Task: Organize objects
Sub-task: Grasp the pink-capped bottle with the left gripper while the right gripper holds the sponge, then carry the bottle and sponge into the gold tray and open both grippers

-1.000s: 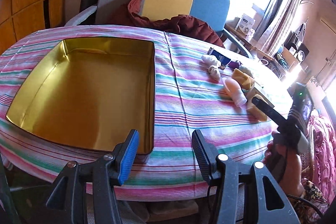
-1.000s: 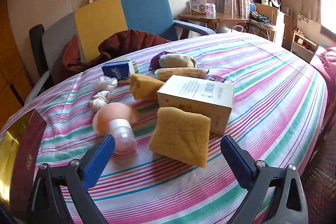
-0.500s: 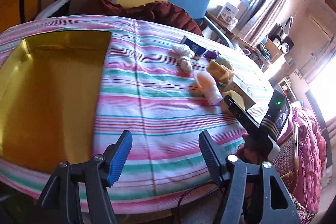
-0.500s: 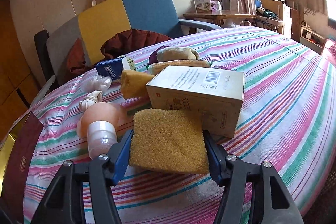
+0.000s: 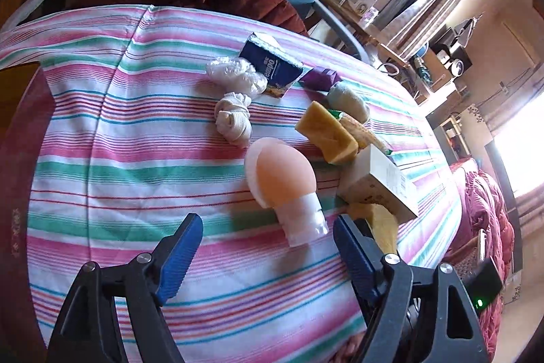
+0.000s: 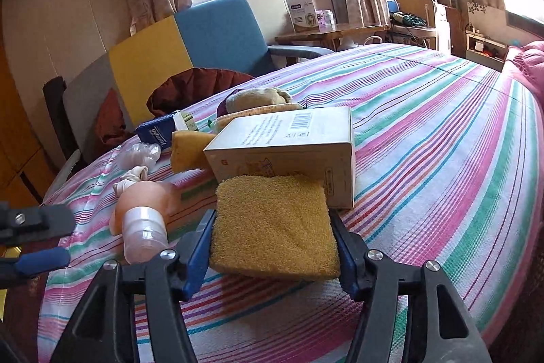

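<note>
The right gripper [image 6: 273, 252] is clamped on the yellow sponge [image 6: 273, 227], both blue pads pressed into its sides, the sponge's far edge touching the cardboard box [image 6: 289, 152]; the left gripper [image 5: 268, 256] has just been opening and stands wide with nothing between its jaws, poised just near of the peach bottle [image 5: 284, 186], whose clear cap points toward it; bare striped tablecloth [image 5: 136, 159] lies open to the left; farther off sit a knotted white cloth [image 5: 233, 119], a second sponge [image 5: 328, 133] and a blue packet [image 5: 273, 68]; beyond the table's far edge stands a chair [image 6: 217, 33].
</note>
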